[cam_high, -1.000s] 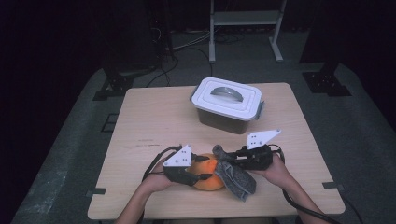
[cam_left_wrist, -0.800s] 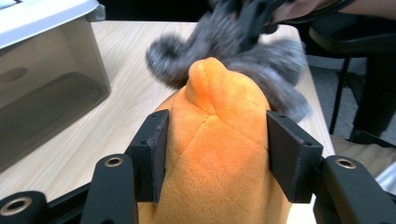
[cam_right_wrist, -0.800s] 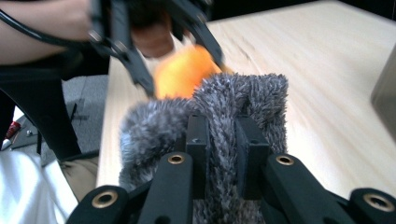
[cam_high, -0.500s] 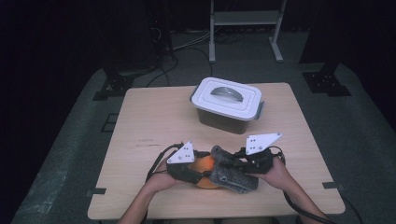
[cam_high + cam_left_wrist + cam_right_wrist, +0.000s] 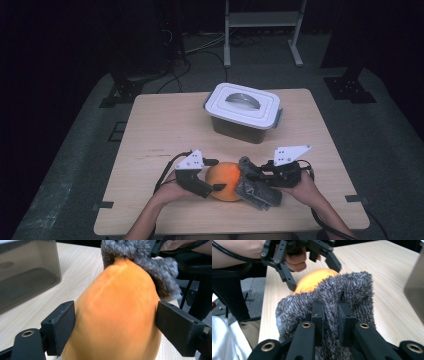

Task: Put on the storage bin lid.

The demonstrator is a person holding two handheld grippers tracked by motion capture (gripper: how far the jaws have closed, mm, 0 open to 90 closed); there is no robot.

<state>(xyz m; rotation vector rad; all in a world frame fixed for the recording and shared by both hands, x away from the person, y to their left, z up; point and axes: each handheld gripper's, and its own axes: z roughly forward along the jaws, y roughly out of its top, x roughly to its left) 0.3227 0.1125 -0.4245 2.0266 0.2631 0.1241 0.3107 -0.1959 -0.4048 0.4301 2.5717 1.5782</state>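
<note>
Sitting between opened jaws, orange plush (image 5: 117, 315)

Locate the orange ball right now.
In the high view the orange ball lies at the table's near edge, between the left gripper's opened jaws and the grey cloth.

Shaggy grey cloth (image 5: 257, 190); smooth matt orange ball (image 5: 225, 181); pale wood table (image 5: 165, 130).
</note>
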